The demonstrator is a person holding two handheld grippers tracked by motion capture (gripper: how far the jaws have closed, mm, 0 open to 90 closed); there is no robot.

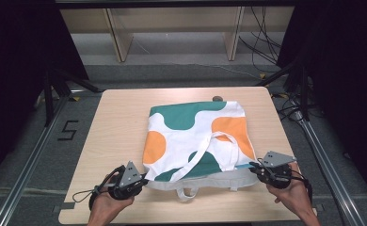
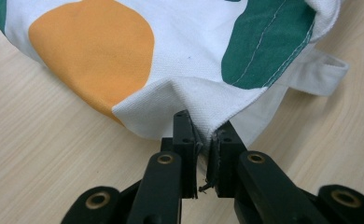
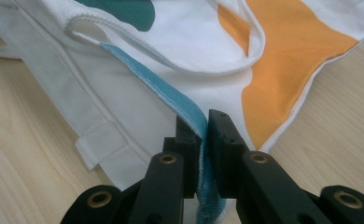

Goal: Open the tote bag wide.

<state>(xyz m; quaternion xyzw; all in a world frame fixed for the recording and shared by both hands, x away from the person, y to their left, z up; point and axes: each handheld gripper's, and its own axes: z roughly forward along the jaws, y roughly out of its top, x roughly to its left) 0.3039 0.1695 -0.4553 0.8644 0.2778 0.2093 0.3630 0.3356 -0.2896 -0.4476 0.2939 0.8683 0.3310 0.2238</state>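
A white tote bag point(image 1: 198, 141) with green and orange patches lies at the centre of the worktop point(image 1: 115, 122). The left tool point(image 1: 141, 182), lower left of the frame, is clamped on its near corner; the right tool point(image 1: 253, 165), lower right, grips its teal-edged rim
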